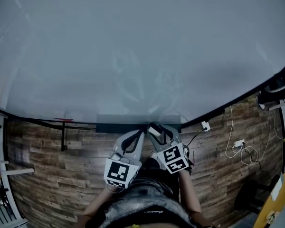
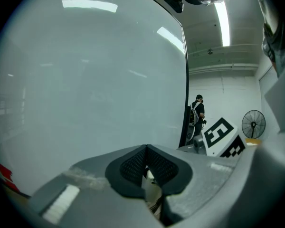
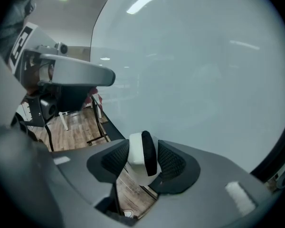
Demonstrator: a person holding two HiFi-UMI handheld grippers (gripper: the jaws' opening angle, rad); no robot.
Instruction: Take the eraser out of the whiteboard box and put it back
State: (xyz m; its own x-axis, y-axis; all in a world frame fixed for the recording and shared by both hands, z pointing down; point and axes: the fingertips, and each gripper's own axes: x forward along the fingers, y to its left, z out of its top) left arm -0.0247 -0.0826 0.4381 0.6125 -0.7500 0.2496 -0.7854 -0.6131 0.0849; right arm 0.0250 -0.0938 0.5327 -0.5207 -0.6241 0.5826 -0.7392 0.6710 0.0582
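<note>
In the right gripper view the eraser (image 3: 141,156), white with a black felt face, stands on edge between the pads of my right gripper (image 3: 143,161). The left pad lies against its white side; a thin gap shows at the felt side, so the jaws are open around it. In the head view both grippers reach the dark whiteboard box (image 1: 116,126) at the whiteboard's (image 1: 142,46) bottom edge, my right gripper (image 1: 156,128) beside my left gripper (image 1: 139,134). In the left gripper view my left gripper (image 2: 146,149) is shut, pads meeting with nothing between them.
Wooden floor (image 1: 47,160) lies under the board. A wall socket (image 1: 205,125) and loose cables (image 1: 242,148) are at the right. A red item (image 1: 62,119) sits on the board's ledge to the left. Far behind stand a person (image 2: 198,114) and a fan (image 2: 253,124).
</note>
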